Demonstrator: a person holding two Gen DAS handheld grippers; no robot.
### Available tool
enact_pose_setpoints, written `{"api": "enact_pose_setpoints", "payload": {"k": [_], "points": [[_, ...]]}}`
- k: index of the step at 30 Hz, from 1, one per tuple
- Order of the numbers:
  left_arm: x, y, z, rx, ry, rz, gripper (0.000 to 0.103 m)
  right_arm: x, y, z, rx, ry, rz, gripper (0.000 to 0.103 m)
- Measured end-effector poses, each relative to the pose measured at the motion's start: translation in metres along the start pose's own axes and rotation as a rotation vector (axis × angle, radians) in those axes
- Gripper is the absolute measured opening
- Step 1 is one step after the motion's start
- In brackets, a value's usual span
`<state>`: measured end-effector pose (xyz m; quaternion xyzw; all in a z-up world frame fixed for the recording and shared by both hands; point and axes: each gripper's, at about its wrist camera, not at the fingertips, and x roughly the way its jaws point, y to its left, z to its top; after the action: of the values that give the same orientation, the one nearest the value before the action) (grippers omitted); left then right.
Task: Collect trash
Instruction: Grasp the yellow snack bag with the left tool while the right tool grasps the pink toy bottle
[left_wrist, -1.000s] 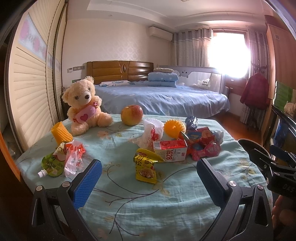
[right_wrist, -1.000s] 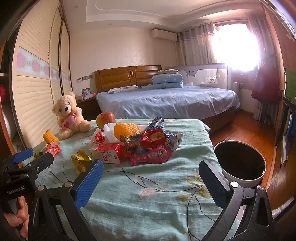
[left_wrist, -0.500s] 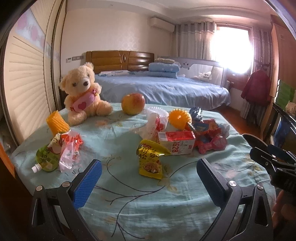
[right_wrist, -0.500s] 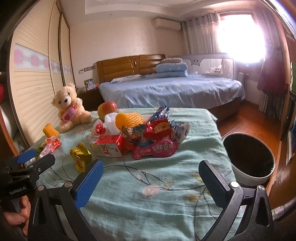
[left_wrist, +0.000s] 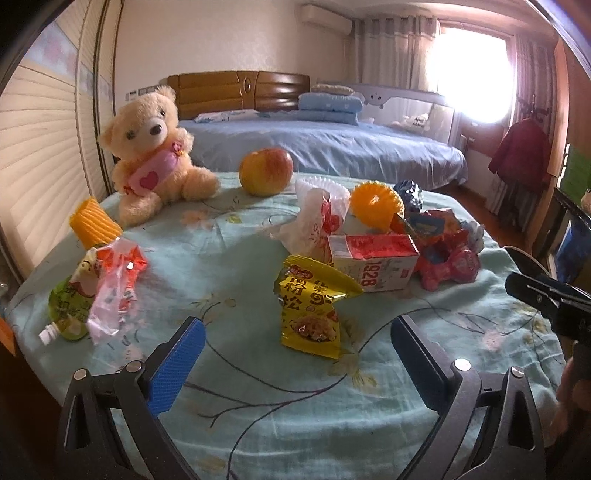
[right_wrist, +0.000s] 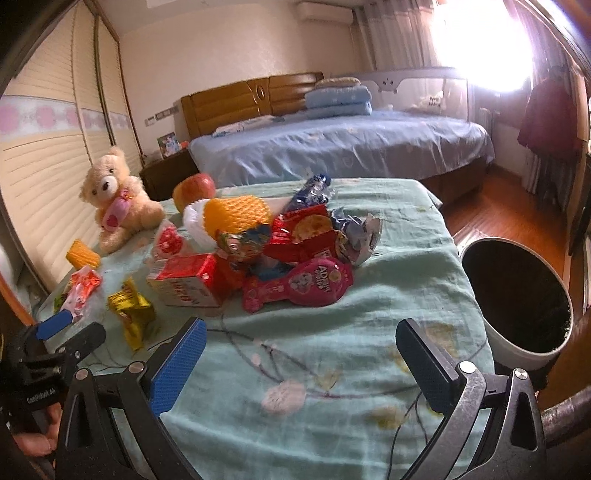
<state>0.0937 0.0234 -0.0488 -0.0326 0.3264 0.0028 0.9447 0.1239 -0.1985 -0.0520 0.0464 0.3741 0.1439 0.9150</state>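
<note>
Your left gripper (left_wrist: 295, 363) is spread wide and holds nothing; its blue pads hang over the teal tablecloth (left_wrist: 229, 258), touching no litter. At its 12 o'clock, just ahead, lies the yellow snack packet (left_wrist: 314, 310), closer than half a second ago. At 10 o'clock sit the green drink pouch (left_wrist: 68, 310) and the clear red-printed wrapper (left_wrist: 110, 284); at 1 o'clock, the red-and-white carton (left_wrist: 373, 262).

Your right gripper (right_wrist: 301, 363) is likewise fully parted and empty, above bare cloth. The pink foil packet (right_wrist: 299, 286) lies at its 12 o'clock, fronting the wrapper pile (right_wrist: 295, 236); it too has drawn nearer. The white trash bin (right_wrist: 517, 299) stands on the floor at 2 o'clock, beside the table's edge.
</note>
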Motion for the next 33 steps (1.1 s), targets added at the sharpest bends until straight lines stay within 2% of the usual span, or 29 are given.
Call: {"api": "enact_pose_setpoints", "payload": {"k": [10, 16, 18, 20, 22, 23, 27, 33], "points": [[0.046, 0.002, 0.015, -0.014, 0.084, -0.025, 0.087, 0.048, -0.015, 0.018, 0.019, 0.123, 0.045, 0.101], [0.068, 0.0, 0.02, -0.016, 0.119, -0.044, 0.074, 0.075, -0.022, 0.026, 0.01, 0.184, 0.063, 0.101], [0.075, -0.002, 0.021, -0.01, 0.132, -0.049, 0.066, 0.083, -0.025, 0.027, 0.011, 0.208, 0.072, 0.097], [0.08, -0.003, 0.021, -0.008, 0.145, -0.055, 0.048, 0.089, -0.027, 0.027, 0.021, 0.227, 0.086, 0.087], [0.086, -0.003, 0.02, -0.011, 0.161, -0.066, 0.04, 0.088, -0.029, 0.027, 0.02, 0.222, 0.069, 0.074], [0.087, -0.003, 0.02, -0.013, 0.16, -0.066, 0.039, 0.086, -0.03, 0.027, 0.022, 0.219, 0.061, 0.06], [0.083, -0.004, 0.021, -0.012, 0.138, -0.075, 0.034, 0.08, -0.034, 0.025, 0.04, 0.208, 0.076, 0.059], [0.062, -0.016, 0.021, 0.002, 0.108, -0.116, 0.033, 0.061, -0.04, 0.021, 0.077, 0.185, 0.104, 0.059]]}}
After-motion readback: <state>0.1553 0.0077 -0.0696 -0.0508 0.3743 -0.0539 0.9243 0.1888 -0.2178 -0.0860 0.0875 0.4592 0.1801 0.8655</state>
